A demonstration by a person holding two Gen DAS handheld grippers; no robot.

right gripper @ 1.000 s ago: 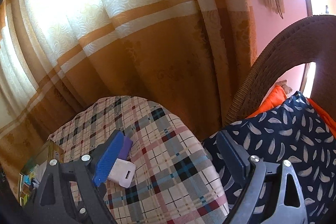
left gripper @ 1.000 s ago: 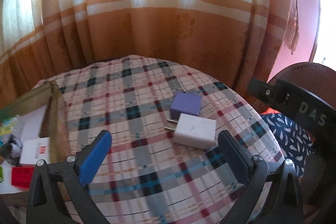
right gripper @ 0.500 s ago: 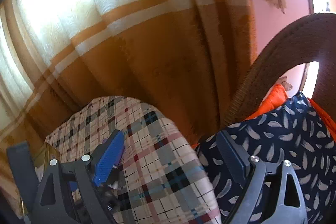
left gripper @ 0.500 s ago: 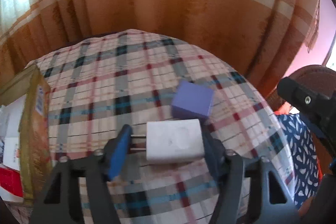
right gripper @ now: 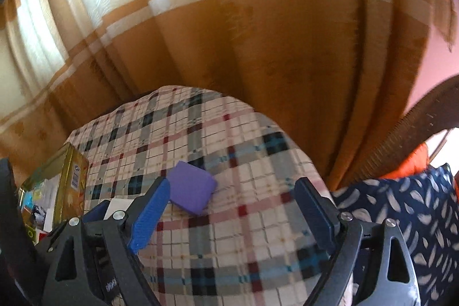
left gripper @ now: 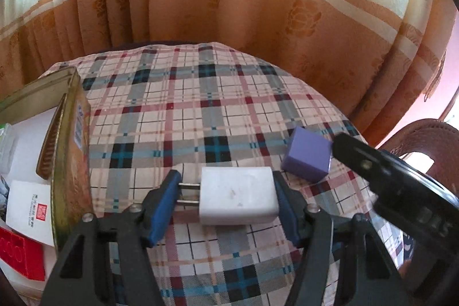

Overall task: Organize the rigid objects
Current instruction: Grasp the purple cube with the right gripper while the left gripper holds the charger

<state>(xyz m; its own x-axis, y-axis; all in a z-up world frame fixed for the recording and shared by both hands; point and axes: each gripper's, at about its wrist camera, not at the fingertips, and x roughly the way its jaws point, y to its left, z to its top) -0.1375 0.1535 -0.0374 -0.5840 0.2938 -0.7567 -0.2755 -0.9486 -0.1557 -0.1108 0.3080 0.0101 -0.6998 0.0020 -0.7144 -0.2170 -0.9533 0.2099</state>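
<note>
A white plug charger (left gripper: pixel 238 198) lies on the plaid tablecloth (left gripper: pixel 200 105), and my left gripper (left gripper: pixel 226 182) is shut on it: one blue pad is against the prongs, the other against the body's far end. Just to its right sits a purple cube (left gripper: pixel 308 157). One finger (left gripper: pixel 352 154) of the other gripper reaches in beside the cube. In the right wrist view my right gripper (right gripper: pixel 233 185) hangs open just above the cloth. The purple cube (right gripper: pixel 192 191) lies right by its left pad, not gripped. The charger's corner (right gripper: pixel 116 205) shows at the lower left.
An open gold tin box (left gripper: pixel 68 151) with cards and small items stands at the table's left edge. An orange and cream curtain (left gripper: pixel 229 5) hangs close behind. A wicker chair with a dark patterned cushion (right gripper: pixel 401 205) stands at the right.
My left gripper came down over the white charger and closed on it. The right gripper swung left from the chair side, and the purple cube now lies by its left pad.
</note>
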